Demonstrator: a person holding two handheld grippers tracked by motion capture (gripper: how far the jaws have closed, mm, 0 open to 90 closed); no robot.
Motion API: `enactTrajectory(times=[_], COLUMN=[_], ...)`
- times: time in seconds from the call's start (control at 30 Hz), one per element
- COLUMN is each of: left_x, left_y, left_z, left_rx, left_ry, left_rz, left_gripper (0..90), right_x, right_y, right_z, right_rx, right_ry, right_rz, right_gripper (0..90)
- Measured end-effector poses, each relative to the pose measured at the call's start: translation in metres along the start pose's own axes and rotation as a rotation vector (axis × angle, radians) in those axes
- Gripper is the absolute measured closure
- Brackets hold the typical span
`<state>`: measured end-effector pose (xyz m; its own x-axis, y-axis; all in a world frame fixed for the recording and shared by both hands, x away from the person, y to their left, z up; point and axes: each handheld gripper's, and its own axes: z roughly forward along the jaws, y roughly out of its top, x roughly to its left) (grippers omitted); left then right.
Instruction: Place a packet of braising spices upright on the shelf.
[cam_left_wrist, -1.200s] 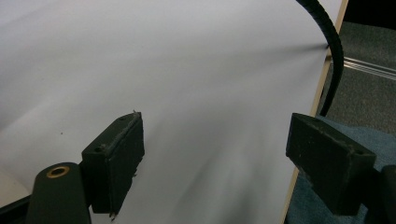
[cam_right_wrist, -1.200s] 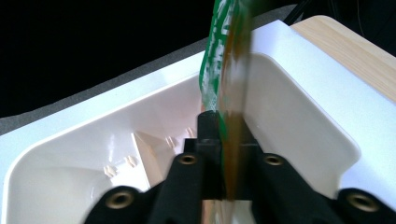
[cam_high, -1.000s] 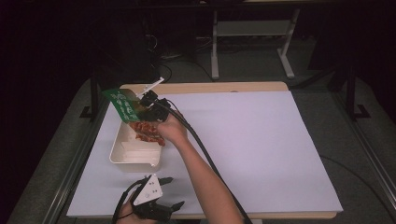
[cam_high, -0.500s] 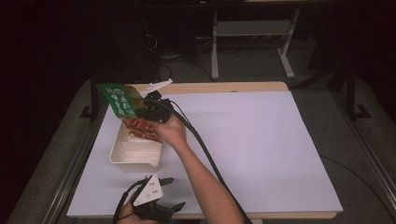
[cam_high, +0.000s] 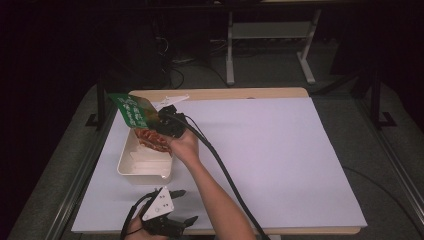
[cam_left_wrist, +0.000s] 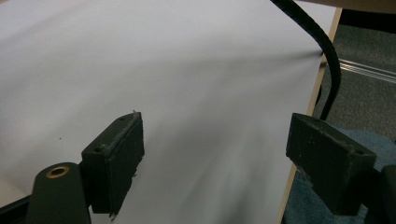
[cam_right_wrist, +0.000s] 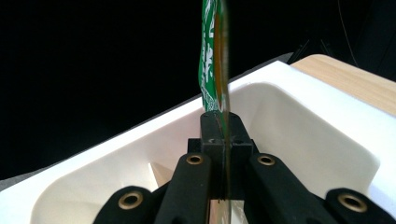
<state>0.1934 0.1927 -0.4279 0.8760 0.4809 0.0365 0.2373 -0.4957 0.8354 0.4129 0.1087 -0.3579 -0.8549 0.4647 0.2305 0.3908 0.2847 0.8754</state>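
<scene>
The white tray (cam_high: 131, 167) is the landmark here: a rectangular, deep-walled plastic box standing near the left edge of the white table cover (cam_high: 280, 160), with a pale divider visible on its floor. Above the tray's far end, the right gripper (cam_high: 162, 121) holds a flat snack packet (cam_high: 137, 114). The packet is thin and stiff-looking, printed bright green with white lettering across its upper part, and turning orange-red toward its lower part, which hangs down into the tray's far end. It is tilted, its green end pointing up and away to the left of the tray.

In the right gripper view the packet (cam_right_wrist: 215, 60) is seen edge-on as a narrow green strip with an orange-brown seam, rising straight from between the jaws, which are pressed together on its lower edge. Behind it the tray's (cam_right_wrist: 299, 121) smooth white inner wall curves round, with the wooden table edge (cam_right_wrist: 350, 79) beyond its right rim.

The left gripper (cam_high: 170, 225) rests on the cover on the near side of the tray, close to the table's front edge, a grey three-cornered plate on top. In the left gripper view its jaws stand spread wide apart with nothing between them, over bare white cover (cam_left_wrist: 163, 70), and a black cable (cam_left_wrist: 327, 56) crosses the top right corner.
</scene>
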Motion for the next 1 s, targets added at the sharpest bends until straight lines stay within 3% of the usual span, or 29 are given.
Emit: enactTrajectory(times=[0.43, 0.8, 1.0], left_x=[0.001, 0.001, 0.002], left_y=[0.000, -0.001, -0.001], left_z=[0.001, 0.002, 0.003], left_rx=[0.000, 0.004, 0.007], left_ry=[0.001, -0.002, 0.001], left_rz=[-0.001, -0.001, -0.003], left_gripper=[18.7, 18.6, 18.6], right_x=[-0.012, -0.016, -0.020], right_y=[-0.018, -0.017, -0.014], right_z=[0.000, -0.001, -0.008], right_rx=[-0.008, -0.002, 0.017], right_ry=[0.033, 0.030, 0.002], right_rz=[-0.003, -0.004, -0.012], right_gripper=[89.2, 88.5, 76.9])
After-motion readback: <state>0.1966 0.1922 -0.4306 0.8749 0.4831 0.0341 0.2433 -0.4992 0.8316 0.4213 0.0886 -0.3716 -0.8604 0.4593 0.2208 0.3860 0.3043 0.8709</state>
